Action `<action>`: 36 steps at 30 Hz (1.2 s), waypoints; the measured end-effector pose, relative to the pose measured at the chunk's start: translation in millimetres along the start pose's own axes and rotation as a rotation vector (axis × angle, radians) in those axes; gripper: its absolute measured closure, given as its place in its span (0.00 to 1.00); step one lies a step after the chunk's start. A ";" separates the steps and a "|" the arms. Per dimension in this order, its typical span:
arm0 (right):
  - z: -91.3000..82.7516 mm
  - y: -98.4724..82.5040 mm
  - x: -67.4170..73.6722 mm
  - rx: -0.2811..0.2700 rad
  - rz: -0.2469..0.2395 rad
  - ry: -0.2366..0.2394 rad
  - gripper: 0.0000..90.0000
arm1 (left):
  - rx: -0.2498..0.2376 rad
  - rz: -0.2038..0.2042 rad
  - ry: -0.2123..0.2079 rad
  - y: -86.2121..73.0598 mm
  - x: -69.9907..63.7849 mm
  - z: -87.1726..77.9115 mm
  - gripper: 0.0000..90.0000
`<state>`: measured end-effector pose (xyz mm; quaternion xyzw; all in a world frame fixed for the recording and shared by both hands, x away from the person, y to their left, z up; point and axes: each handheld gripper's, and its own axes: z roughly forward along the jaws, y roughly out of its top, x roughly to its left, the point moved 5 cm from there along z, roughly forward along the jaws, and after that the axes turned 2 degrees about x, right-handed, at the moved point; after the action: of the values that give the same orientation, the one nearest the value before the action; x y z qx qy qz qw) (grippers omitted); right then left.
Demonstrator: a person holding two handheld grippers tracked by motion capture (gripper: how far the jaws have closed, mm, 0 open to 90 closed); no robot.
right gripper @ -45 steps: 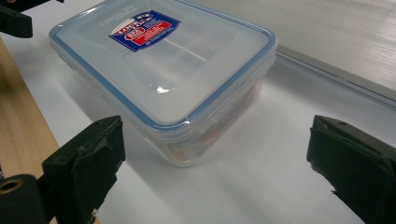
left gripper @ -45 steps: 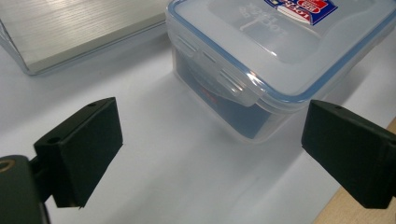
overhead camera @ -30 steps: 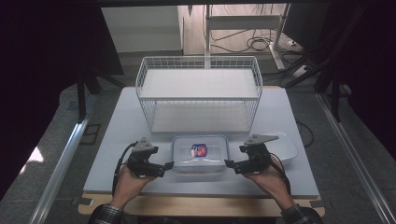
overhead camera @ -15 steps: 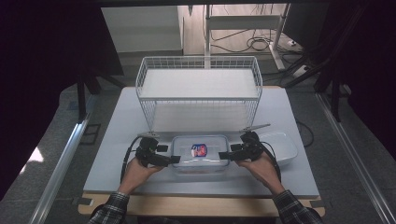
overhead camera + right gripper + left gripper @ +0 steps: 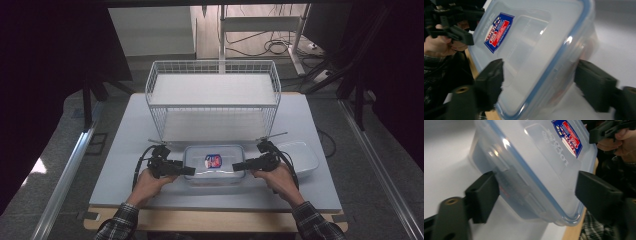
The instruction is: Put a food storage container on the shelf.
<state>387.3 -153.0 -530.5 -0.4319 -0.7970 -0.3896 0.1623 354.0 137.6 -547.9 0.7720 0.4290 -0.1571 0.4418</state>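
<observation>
The clear lidded container (image 5: 214,163) sits near the front edge of the desk (image 5: 120,150); it serves as landmark; the left gripper (image 5: 186,171) and the right gripper (image 5: 239,165) have closed in on it since a second ago, when both hung just clear of its short ends; now the tips reach its left and right ends. In each gripper view the black jaws stand wide, straddling a latch flap without pinching it; my guess is that a two-sided lift or unlatching is about to begin. The lid carries a red, white and blue sticker (image 5: 570,138); embossed lettering beside it is too blurred to read. Right of the container lies a second, open tub (image 5: 301,156); behind it stands a white wire basket (image 5: 212,100).
</observation>
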 end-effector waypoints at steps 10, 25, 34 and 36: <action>-21.4 -11.5 11.3 -0.060 -0.001 0.021 0.55 | -0.111 0.007 0.001 -17.2 -16.7 -17.9 0.52; -24.6 -18.9 31.4 -0.146 -0.052 -0.066 0.58 | -0.205 -0.012 0.088 -11.9 -29.8 -26.3 0.54; -42.9 -4.3 46.8 -0.223 -0.109 -0.056 0.60 | -0.246 0.042 0.093 5.1 -44.9 -43.1 0.55; -46.7 -0.8 49.2 -0.231 -0.118 -0.056 0.60 | -0.251 0.052 0.097 10.4 -48.0 -46.8 0.55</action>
<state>354.8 -161.1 -471.6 -0.4111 -0.7750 -0.4754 0.0658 328.0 148.2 -486.1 0.7284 0.4459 -0.0530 0.5175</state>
